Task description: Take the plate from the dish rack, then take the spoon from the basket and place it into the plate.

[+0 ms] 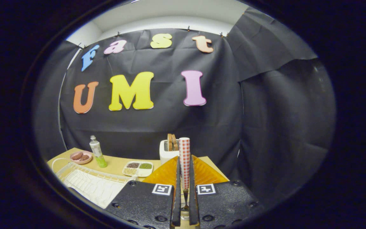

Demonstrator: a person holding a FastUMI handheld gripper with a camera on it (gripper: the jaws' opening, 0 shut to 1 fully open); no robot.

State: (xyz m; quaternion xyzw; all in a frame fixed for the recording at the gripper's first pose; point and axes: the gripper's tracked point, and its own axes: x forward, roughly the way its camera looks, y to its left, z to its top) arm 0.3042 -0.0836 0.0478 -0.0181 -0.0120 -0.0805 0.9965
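My claw [184, 187] is drawn in narrow, both fingers [145, 203] pressing on the spoon with the red-and-white checked handle [184, 162]; the handle stands upright between them and rises past the fingertips, while lower down I can just make out a thin metal part in the gap, though the view there is too cramped to be sure of its shape. Beyond the fingers stands a white toaster [167, 152] with brown slices in its slots; beside it on the tan wooden surface [116, 163] lies a white divided tray of grains [138, 168]; further off are a clear bottle with green liquid [98, 152] and a small pink dish of brown pieces [81, 157]; nearer me sits the white wire dish rack [91, 183].
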